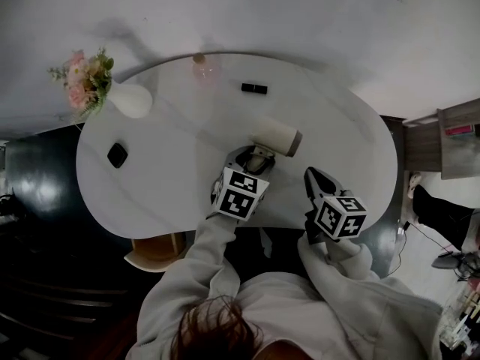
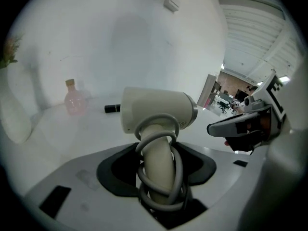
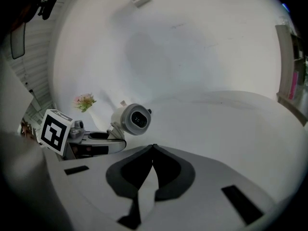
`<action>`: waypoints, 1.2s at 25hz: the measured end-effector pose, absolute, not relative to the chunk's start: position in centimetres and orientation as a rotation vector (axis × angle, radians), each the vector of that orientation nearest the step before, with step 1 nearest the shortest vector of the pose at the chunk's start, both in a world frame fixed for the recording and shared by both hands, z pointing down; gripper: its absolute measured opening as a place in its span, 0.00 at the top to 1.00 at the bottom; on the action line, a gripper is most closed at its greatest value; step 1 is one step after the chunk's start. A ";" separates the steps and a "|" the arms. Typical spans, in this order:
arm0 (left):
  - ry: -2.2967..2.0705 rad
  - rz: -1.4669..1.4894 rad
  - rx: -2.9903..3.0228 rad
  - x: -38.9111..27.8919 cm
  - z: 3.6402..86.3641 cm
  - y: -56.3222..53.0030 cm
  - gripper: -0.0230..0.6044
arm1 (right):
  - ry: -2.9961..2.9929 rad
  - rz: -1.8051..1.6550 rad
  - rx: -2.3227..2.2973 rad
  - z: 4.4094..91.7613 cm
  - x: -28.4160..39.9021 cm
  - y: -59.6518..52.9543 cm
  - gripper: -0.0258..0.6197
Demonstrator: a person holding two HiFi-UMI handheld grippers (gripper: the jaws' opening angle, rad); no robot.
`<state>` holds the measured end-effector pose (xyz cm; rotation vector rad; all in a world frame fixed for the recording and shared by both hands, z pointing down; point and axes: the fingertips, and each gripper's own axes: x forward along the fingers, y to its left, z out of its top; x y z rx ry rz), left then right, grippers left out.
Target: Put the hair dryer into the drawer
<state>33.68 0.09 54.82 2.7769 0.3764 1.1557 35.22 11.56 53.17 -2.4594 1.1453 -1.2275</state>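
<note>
Nearest the head camera are the person's hair (image 1: 214, 328) and pale sleeves (image 1: 214, 257), with both grippers just beyond. Clamped in the left gripper (image 2: 158, 170) is the handle of the hair dryer (image 2: 154, 112), with its grey cord (image 2: 179, 177) looped round that handle inside the jaws. The dryer sits over the near part of the white table (image 1: 172, 193). Its handle rises from the jaws and its barrel lies crosswise on top, long axis left to right. Its ringed, open end faces the right gripper (image 3: 153, 148), whose jaws meet at the tips on nothing. Farther back stand a pink bottle (image 1: 204, 67) and a white vase (image 1: 133, 100) of flowers.
</note>
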 end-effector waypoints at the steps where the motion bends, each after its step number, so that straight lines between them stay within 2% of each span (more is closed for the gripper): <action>1: 0.358 1.144 2.779 33.2 54.3 -0.6 0.60 | 1.163 -1.224 -2.457 52.9 34.8 10.9 0.88; 12: 0.062 1.019 2.759 25.5 51.8 -9.1 0.61 | 1.426 -1.247 -2.378 52.1 30.0 2.1 0.88; 30: -0.561 0.851 2.619 7.3 51.9 -18.2 0.61 | 2.022 -1.293 -2.139 51.6 18.3 -10.4 0.88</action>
